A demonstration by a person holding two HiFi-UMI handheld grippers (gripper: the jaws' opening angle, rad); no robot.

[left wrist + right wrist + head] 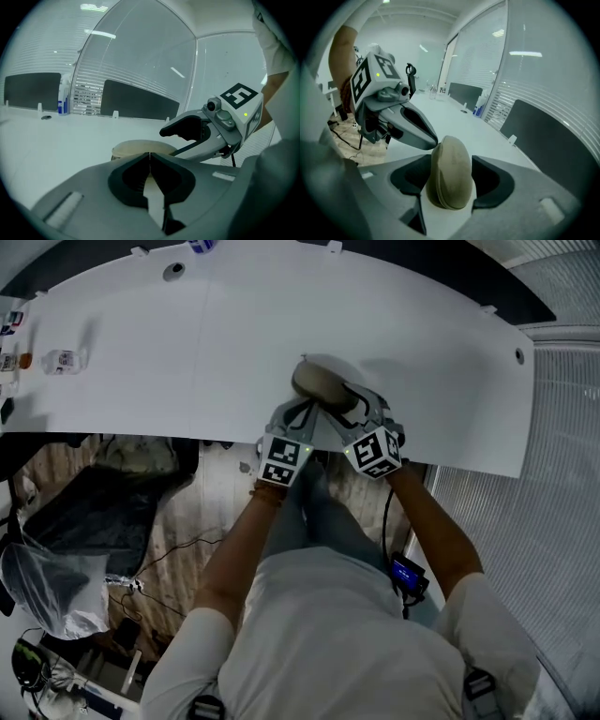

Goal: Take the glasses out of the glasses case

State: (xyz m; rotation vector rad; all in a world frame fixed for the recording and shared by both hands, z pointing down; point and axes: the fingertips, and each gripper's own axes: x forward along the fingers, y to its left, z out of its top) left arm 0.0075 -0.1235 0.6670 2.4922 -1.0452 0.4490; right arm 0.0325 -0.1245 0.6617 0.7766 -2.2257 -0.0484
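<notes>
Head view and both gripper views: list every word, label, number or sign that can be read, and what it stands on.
No text here can be read.
Marker cubes: black-and-white square patterns only, no words.
Small bottle at the table's left end: label too small to read.
Blue-labelled bottle far back: print blurred.

Office: white desk [141, 352], glass partitions [543, 70]

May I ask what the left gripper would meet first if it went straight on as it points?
Probably the tan glasses case, just beyond the shut tips of the left gripper; depth is unclear.
</notes>
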